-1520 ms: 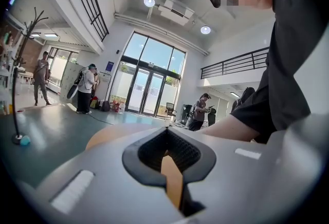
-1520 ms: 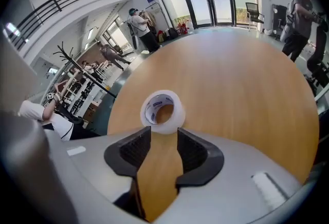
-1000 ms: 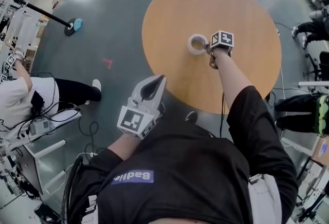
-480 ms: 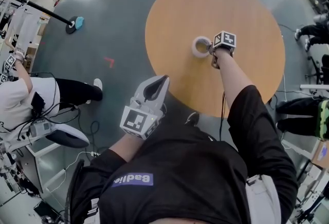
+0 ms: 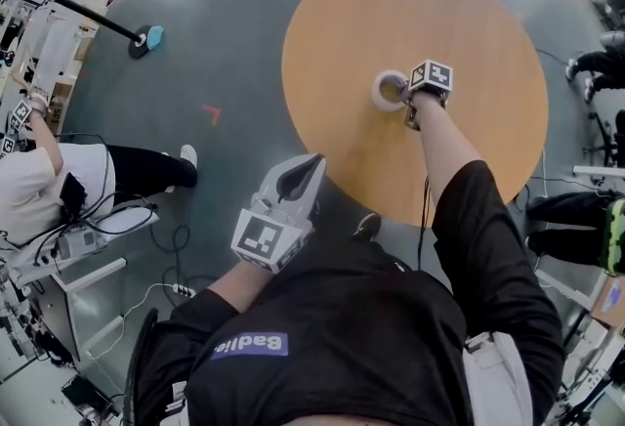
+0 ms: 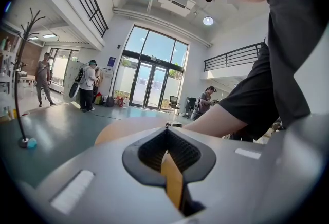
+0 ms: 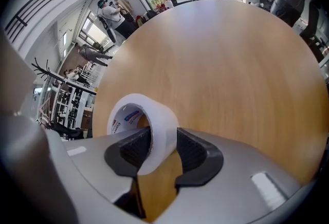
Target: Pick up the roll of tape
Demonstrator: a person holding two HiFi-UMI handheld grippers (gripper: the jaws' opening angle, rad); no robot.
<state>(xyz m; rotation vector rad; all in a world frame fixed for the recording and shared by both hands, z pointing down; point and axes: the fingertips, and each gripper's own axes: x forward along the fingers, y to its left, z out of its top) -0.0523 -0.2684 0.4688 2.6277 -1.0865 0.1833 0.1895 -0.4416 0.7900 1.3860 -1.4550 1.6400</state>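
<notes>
Grey polished floor (image 5: 244,14) fills most of the head view, and on it stands the round wooden table (image 5: 469,14) I am working over. Off to the left a person in a white top (image 5: 39,190) sits among cables, well apart from the table.

My left gripper (image 5: 314,160) hangs in front of my chest, its tips just beside the table's near rim. Its marker cube (image 5: 262,236) faces up at me. In the left gripper view its jaws meet at the tips with nothing between them.

My right gripper (image 7: 164,134) reaches out over the middle of the table and points steeply down, marker cube (image 5: 431,75) on top. Its jaws stand wide and have just been closing. They straddle the wall of the roll of tape (image 7: 154,112), one pad on the side of the hole, the other against the white outer face. I do not see them clamping it yet. It lies flat on the wood near the table's centre, hole upward.

A small red mark (image 5: 210,111) sits on the floor left of the table.
</notes>
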